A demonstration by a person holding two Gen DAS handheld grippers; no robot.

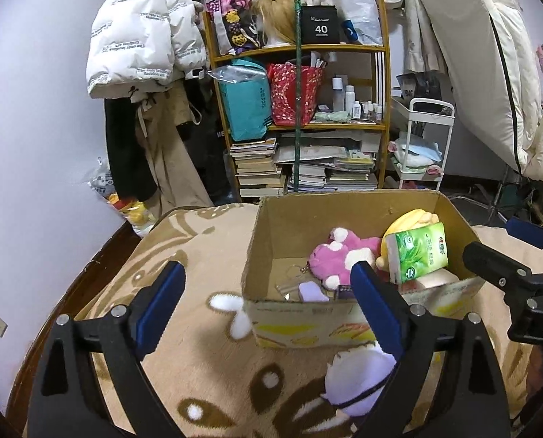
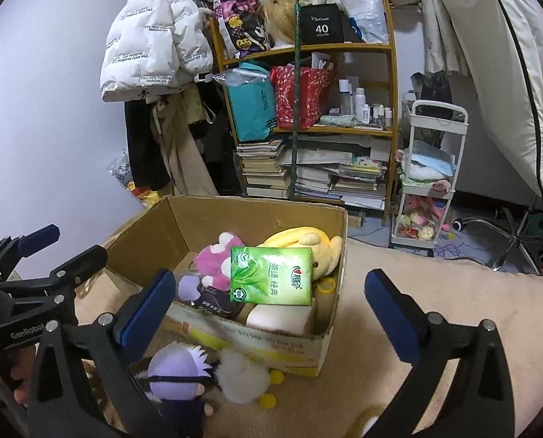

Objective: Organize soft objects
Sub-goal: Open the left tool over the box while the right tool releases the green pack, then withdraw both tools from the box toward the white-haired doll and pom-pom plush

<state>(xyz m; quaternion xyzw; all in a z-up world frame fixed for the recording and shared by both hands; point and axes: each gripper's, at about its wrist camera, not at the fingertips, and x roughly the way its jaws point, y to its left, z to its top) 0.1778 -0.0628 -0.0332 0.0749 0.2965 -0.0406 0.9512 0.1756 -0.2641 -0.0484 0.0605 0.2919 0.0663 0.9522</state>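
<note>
An open cardboard box point(image 1: 271, 226) point(image 2: 322, 343) stands on a beige patterned blanket point(image 1: 198, 248). Inside lie a pink plush point(image 1: 340, 255) point(image 2: 216, 259), a yellow plush point(image 1: 413, 219) point(image 2: 308, 241) and, leaning on them, a green tissue pack point(image 1: 421, 255) point(image 2: 271, 273). A purple-haired doll point(image 1: 355, 376) point(image 2: 180, 372) with a black blindfold lies on the blanket before the box, next to a white fluffy plush point(image 2: 242, 376). My left gripper point(image 1: 267, 277) point(image 2: 76, 242) is open at the box's left front corner. My right gripper point(image 2: 269, 279) point(image 1: 497, 241) is open before the box's front wall. Both hold nothing.
Behind the box stands a wooden shelf point(image 1: 300, 109) packed with bags, bottles and stacked books. A white puffer jacket point(image 1: 140, 36) hangs to its left. A white trolley point(image 2: 428, 182) and a chair base point(image 2: 508, 233) stand on the floor at right.
</note>
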